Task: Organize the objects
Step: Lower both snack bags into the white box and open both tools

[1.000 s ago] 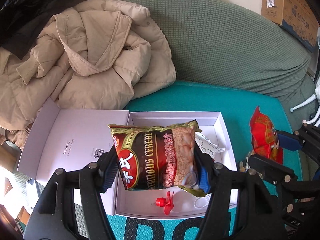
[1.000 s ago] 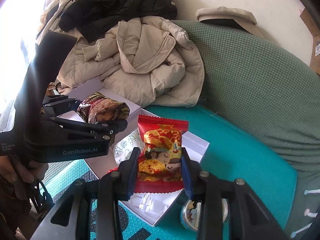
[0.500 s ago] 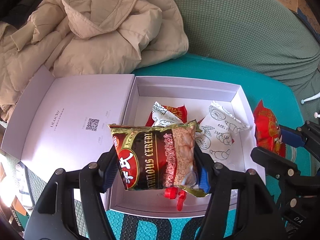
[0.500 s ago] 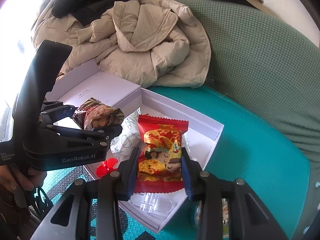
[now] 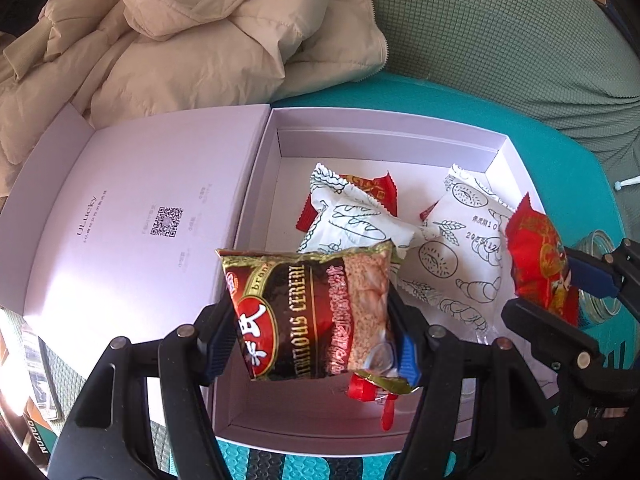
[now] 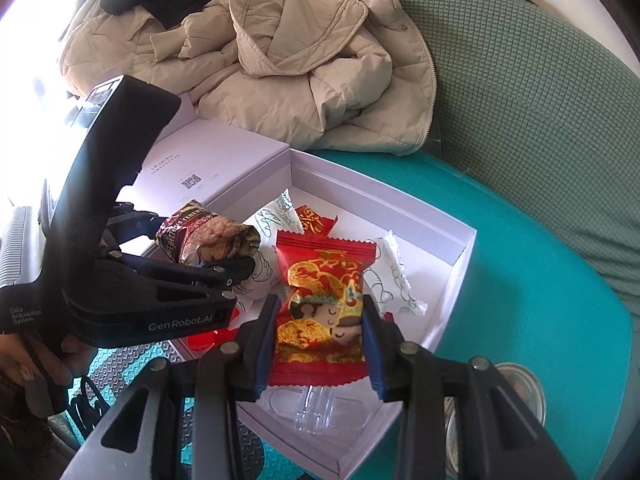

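Note:
My left gripper is shut on a brown cereal packet, held just above the near part of an open white box. The same cereal packet shows crumpled in the left gripper in the right wrist view. My right gripper is shut on a red snack packet over the white box; that red snack packet hangs at the box's right side. Two white bread-print packets and a red packet lie inside.
The box lid lies open to the left. A beige padded jacket is heaped behind on a green sofa. A glass jar stands right of the box. A red plastic piece and clear plastic piece lie inside.
Both grippers have come down toward the box with their packets still held. The box now fills more of both views and its contents show.

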{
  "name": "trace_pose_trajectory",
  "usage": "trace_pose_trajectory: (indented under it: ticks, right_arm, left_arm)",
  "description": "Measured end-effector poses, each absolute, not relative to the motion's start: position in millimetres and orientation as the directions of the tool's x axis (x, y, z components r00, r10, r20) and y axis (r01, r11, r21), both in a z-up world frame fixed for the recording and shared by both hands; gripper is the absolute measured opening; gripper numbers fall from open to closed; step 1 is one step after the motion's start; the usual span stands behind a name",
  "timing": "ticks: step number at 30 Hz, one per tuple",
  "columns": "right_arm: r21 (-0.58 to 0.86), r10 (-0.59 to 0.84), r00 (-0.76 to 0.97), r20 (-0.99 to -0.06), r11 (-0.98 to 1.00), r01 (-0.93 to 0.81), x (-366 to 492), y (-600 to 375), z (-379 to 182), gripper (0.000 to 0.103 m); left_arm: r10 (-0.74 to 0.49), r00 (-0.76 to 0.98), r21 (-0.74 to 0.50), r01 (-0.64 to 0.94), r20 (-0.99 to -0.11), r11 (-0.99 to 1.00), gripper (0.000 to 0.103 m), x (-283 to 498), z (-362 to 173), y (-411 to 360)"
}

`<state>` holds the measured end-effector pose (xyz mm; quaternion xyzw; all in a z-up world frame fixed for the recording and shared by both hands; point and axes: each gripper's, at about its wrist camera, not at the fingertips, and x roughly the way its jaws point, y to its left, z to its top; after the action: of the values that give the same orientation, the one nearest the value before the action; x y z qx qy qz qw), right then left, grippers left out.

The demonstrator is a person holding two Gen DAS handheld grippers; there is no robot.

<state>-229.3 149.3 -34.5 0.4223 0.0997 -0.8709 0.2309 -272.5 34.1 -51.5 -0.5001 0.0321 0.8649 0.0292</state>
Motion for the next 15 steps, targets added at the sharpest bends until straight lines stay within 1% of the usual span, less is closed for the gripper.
trace_pose_trajectory:
  ticks: [10,15]
  right_arm:
    - [0.0,-0.293,-0.533,-0.794,-0.877,0.481,-243.3,142.5,-48.2,0.039]
    - [-0.035,-0.265,-0.543,-0.797,-0.877,0.479,-244.1,138.7,-55.5,0.039]
  left_arm:
    - [0.03,-0.542,0.033,-0.107,-0.84,-0.994,0.064,-270.7,-51.2,35.4]
    - [0.025,-0.555,0.047,-0.116,-0.831,-0.992,0.064,-268.7,-53.2,39.7]
